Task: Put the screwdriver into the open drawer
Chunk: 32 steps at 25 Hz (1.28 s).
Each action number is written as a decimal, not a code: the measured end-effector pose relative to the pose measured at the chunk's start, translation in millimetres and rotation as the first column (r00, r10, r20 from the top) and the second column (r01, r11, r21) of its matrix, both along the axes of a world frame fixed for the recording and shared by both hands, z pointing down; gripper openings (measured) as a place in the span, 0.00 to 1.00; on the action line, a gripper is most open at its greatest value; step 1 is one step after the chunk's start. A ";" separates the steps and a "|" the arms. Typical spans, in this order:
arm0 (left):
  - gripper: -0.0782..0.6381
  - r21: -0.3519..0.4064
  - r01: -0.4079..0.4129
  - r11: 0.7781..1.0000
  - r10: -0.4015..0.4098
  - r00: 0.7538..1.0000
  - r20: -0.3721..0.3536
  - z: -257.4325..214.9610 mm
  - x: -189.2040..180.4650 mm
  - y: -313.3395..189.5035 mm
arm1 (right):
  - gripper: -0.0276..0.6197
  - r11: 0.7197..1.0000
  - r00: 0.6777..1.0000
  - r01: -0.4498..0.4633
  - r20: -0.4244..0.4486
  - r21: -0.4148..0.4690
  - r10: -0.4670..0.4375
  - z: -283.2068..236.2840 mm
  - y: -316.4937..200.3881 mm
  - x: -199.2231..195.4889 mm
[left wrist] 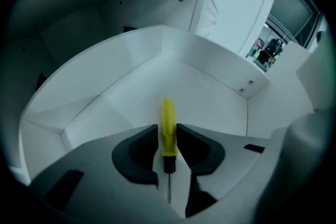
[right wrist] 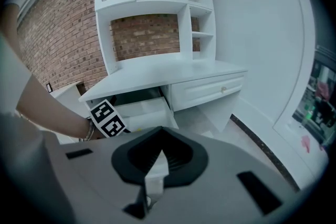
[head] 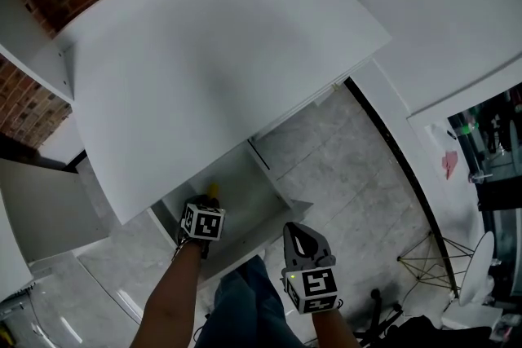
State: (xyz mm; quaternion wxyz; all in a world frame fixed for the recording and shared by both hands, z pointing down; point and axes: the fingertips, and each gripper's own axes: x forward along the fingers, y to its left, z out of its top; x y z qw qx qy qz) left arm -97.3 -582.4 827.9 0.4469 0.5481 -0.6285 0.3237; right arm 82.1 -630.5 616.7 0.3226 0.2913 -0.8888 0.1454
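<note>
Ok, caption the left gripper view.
Yellow screwdriver between the slightly parted jaws of the left gripper, inside the open drawer.

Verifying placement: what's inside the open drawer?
A yellow-handled screwdriver, between the left claw's jaws; nothing else shows in the drawer. Its near end is covered by the claw.

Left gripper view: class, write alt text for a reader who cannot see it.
A yellow-handled screwdriver stands between the jaws of the left tool, handle pointing into a white open drawer. A thin gap seems to show beside one jaw.
</note>
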 end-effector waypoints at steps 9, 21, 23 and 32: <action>0.31 0.109 0.010 0.994 -0.011 1.000 0.015 -71.1 -1.3 2.1 | 0.06 0.998 0.999 0.027 0.027 0.064 -0.029 -44.6 -6.8 -4.8; 0.13 0.484 0.055 0.874 -0.068 0.998 0.010 -245.0 4.1 13.3 | 0.06 0.985 0.984 0.010 0.174 0.171 -0.040 -146.2 -14.7 -14.1; 0.13 0.535 0.026 0.845 -0.042 0.999 0.019 -274.7 8.0 15.4 | 0.06 0.979 0.980 0.026 0.190 0.201 -0.065 -166.4 -12.8 -15.8; 0.13 0.757 -0.082 0.649 -0.046 0.988 0.147 -415.8 9.1 27.3 | 0.06 0.903 0.948 0.010 0.282 0.429 -0.144 -266.1 -6.3 -15.8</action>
